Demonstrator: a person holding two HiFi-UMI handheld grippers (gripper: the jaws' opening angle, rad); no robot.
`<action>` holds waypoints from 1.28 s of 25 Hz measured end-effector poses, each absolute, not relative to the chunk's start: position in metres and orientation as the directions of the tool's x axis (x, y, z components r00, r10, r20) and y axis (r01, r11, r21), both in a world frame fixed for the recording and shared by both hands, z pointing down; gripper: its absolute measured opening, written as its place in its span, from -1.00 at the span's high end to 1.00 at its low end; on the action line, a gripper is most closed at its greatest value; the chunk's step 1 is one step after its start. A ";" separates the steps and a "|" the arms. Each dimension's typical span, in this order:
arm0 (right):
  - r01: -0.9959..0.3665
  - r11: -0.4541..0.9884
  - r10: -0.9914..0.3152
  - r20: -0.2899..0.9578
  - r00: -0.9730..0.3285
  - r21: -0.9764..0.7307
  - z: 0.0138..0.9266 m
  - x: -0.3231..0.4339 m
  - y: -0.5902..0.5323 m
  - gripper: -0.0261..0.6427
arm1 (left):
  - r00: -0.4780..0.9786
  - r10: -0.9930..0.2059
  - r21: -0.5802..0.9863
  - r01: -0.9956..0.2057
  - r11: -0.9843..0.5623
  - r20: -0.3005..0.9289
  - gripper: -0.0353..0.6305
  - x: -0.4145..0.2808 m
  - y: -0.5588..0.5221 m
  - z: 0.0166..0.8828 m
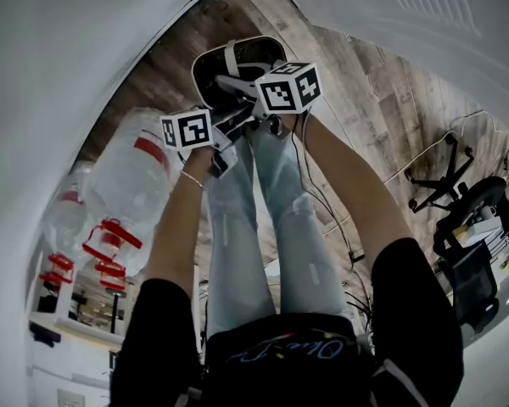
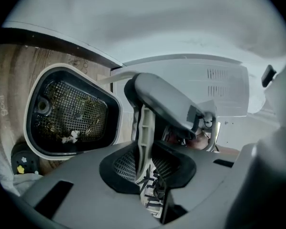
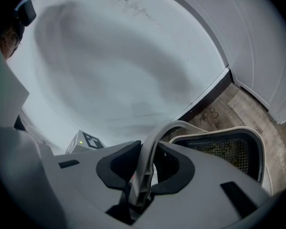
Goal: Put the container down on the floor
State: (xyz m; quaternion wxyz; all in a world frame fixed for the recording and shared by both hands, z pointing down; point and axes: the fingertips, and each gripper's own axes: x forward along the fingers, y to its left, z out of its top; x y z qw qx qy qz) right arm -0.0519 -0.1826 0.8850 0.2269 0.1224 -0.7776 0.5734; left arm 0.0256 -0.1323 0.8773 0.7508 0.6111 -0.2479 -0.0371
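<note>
Hand-held grippers (image 2: pixel 145 163) (image 3: pixel 142 173), seemingly clamping container (image 2: pixel 117 116) handle (image 2: pixel 144 128)

Arms (image 1: pixel 174 227) reach down; L tool (image 2: pixel 145 163), R tool (image 3: pixel 143 168) prob. both clamped.

Small print (image 2: pixel 0 109) on wooden floor (image 2: pixel 9 75), possibly "goal", cursive lettering (image 1: pixel 280 348) on dark shirt (image 1: pixel 407 312), unreadable

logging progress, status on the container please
Grippers: left gripper and right gripper both shut on the handle. Below them the container at the wood floor, contact unclear. Close beside it, white wall.
</note>
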 end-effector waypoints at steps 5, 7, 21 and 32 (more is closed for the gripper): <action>-0.444 0.299 0.073 0.484 -0.872 -0.845 0.887 -0.050 -0.183 0.72 | 0.880 -0.348 0.935 -0.243 0.259 0.325 0.70 0.027 -0.132 0.879; -0.438 0.296 0.083 0.480 -0.874 -0.849 0.887 -0.050 -0.182 0.71 | 0.878 -0.349 0.934 -0.247 0.258 0.328 0.70 0.029 -0.132 0.879; -0.489 0.276 0.101 0.530 -0.842 -0.828 0.895 -0.042 -0.173 0.55 | 0.866 -0.305 0.910 -0.327 0.257 0.397 0.69 0.041 -0.123 0.882; -0.529 0.225 0.081 0.557 -0.827 -0.818 0.890 -0.035 -0.178 0.43 | 0.821 -0.325 0.875 -0.385 0.294 0.471 0.32 0.016 -0.127 0.882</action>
